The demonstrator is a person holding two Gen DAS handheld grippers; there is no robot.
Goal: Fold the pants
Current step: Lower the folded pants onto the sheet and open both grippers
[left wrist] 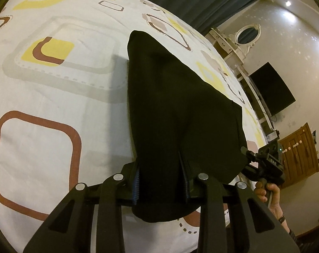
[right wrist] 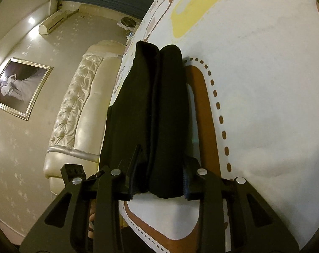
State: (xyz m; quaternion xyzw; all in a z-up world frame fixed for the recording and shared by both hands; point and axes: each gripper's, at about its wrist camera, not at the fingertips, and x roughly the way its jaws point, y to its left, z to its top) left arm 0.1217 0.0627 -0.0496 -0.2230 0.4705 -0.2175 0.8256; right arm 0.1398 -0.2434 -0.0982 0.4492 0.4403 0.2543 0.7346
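Pants (left wrist: 176,109) hang lifted above the bed (left wrist: 54,97), pinched in the left claw (left wrist: 161,179) and likewise in the right claw (right wrist: 159,181) (both clamped on cloth); already doubled lengthwise, they likely need a crosswise fold.

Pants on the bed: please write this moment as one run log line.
step: folding | left gripper: shut on pants | right gripper: shut on pants | pants: lifted near end, far end on bed sheet
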